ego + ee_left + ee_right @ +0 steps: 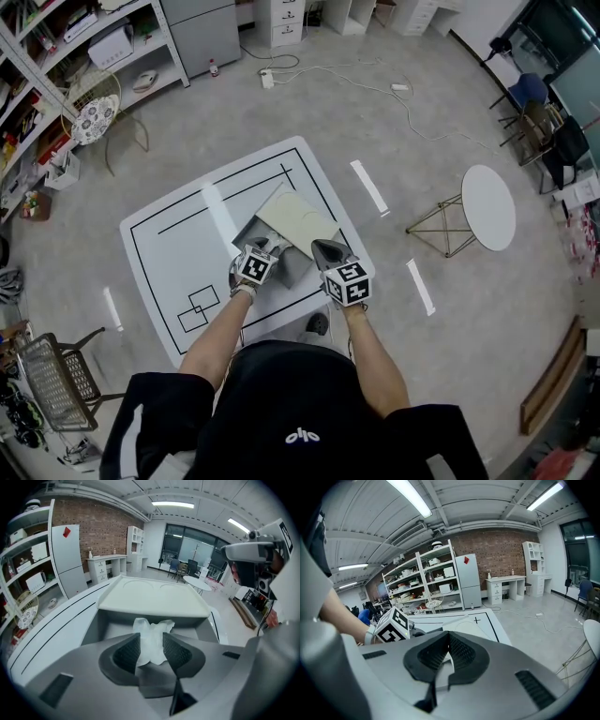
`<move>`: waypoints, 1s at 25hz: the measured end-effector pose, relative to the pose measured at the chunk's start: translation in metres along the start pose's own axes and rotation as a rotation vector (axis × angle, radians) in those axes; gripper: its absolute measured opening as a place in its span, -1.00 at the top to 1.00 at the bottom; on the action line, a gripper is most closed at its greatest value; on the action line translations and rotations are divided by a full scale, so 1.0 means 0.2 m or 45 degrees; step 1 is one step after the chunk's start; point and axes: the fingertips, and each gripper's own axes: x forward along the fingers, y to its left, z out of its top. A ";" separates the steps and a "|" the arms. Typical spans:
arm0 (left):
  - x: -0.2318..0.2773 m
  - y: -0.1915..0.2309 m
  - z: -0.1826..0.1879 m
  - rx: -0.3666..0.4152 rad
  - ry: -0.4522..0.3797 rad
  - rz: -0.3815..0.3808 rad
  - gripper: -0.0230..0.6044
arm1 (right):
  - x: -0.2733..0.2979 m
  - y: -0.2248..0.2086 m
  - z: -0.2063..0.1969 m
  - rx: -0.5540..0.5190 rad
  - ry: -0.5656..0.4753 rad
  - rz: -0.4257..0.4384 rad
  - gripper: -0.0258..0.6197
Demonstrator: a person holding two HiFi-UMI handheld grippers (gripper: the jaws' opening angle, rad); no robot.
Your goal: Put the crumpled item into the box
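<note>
A grey open box [292, 269] stands on the white table [178, 244], its pale lid [298, 223] tipped back on the far side. In the left gripper view a crumpled white tissue [152, 626] sits between the pads of my left gripper [151, 638], just over the box's inside [117, 629]. The pads stand apart and do not squeeze it. From the head view, the left gripper [267, 247] is at the box's near left. My right gripper [324, 249] hovers at the box's near right; its jaws [449, 641] meet at the tips, with nothing held.
The table carries black outline markings [199, 307] and ends close beyond the box. A round white side table [488, 206] stands at the right, a wire chair [54, 375] at the lower left, shelves [56, 56] at the far left, and a cable [375, 89] lies on the floor.
</note>
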 end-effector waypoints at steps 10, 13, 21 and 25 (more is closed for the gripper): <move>-0.22 0.04 0.13 -0.065 -0.197 0.067 0.45 | -0.08 0.01 0.03 -0.013 -0.046 -0.003 0.89; -0.36 0.04 0.21 -0.089 -0.308 0.096 0.64 | -0.11 0.00 0.03 -0.006 -0.064 -0.009 0.89; -0.74 -0.04 0.42 -0.101 -0.575 0.081 0.90 | -0.22 0.04 0.11 -0.030 -0.130 -0.016 0.89; -0.98 -0.08 0.58 -0.060 -0.735 0.078 0.90 | -0.28 0.07 0.22 -0.064 -0.187 -0.014 0.89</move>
